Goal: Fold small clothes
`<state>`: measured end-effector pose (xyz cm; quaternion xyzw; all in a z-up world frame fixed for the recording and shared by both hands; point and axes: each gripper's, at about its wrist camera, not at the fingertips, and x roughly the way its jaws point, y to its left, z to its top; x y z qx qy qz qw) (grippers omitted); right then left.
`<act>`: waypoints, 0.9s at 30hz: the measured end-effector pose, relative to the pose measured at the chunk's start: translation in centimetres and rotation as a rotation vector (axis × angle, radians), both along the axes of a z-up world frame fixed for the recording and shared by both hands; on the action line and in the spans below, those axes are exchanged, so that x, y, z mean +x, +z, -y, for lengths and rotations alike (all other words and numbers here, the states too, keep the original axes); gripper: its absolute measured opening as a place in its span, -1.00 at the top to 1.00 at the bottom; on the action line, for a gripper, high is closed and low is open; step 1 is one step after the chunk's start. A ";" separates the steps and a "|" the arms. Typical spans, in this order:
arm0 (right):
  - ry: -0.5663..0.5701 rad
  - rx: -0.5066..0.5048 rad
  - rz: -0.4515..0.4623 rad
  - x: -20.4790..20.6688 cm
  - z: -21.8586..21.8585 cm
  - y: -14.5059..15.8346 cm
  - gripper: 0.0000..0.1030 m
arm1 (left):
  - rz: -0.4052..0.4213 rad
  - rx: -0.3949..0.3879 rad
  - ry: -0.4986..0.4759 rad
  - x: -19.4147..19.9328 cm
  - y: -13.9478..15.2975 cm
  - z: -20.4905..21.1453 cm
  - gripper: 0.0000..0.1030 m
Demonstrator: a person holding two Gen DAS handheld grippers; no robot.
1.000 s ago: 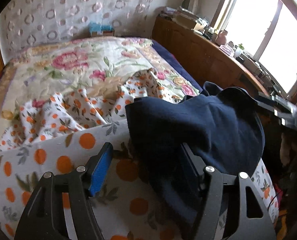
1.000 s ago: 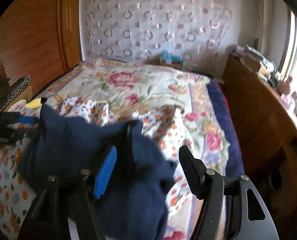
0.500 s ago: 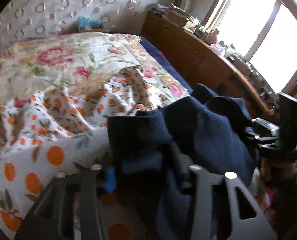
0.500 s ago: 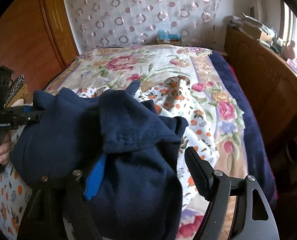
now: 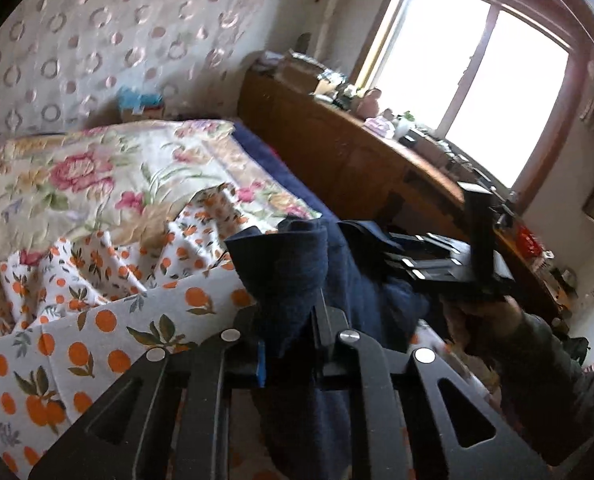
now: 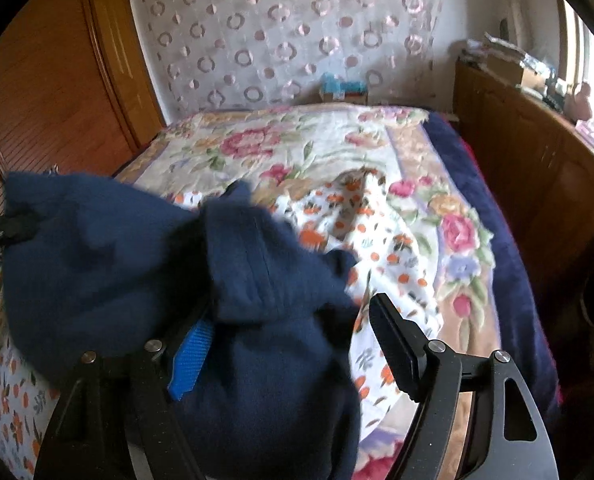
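Left wrist camera first: the left gripper (image 5: 287, 344) was clamped tight on a bunched fold of the navy garment (image 5: 289, 272), with the cloth sticking up out of the pinch and the rest hanging down past the fingers. Off to the gripper's right, the right gripper (image 5: 437, 264) sat at the far side of the same garment, held by the person's hand (image 5: 481, 320). From this angle I couldn't tell how its fingers stood. Ahead and to the left of the left gripper lay a white sheet with orange fruit prints (image 5: 97, 320), rumpled on the bed (image 5: 97, 168), which had a flowered quilt on it. A wooden dresser (image 5: 337, 152) ran along the right under the window (image 5: 477, 72), its top cluttered with small stuff.

Right wrist camera: the right gripper (image 6: 293, 344) was spread wide, not squeezing anything. The navy garment (image 6: 257, 288) draped over its left finger, the one with the blue pad (image 6: 191, 360), and sagged down between the fingers, while the right finger (image 6: 393, 340) stood clear of the cloth. The garment stretched away to the gripper's left, where a dark bit of the other tool showed at its edge. It was a bit blurry there. Ahead lay the orange print sheet (image 6: 377, 240) on the bed (image 6: 317, 148), and the dresser (image 6: 537, 168) stood to the right.
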<state>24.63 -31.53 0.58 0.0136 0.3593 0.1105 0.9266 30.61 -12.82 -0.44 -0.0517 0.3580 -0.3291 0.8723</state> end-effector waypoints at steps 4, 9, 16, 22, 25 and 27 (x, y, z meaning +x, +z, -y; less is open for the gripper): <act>-0.077 -0.022 0.041 1.0 1.0 1.4 -0.51 | 0.024 -0.010 0.001 -1.0 1.4 -0.5 0.68; -0.053 -0.008 0.079 -0.5 0.1 3.0 -0.51 | 0.038 -0.019 0.030 -2.5 2.6 -2.7 0.69; 0.028 -0.038 0.087 -1.9 -2.6 2.3 -0.51 | -0.040 0.056 0.130 -2.2 -1.7 -7.7 0.70; 0.124 -0.021 0.015 1.5 -5.2 1.1 -0.51 | -0.108 0.068 0.178 -1.3 -5.5 -9.6 0.71; 0.142 -0.106 -0.017 3.6 -6.7 0.5 -0.51 | -0.116 0.071 0.186 -1.3 -6.3 -9.8 0.72; 0.099 -0.203 -0.002 5.1 -7.3 0.5 -0.42 | -0.121 0.070 0.190 -1.1 -6.7 -10.0 0.72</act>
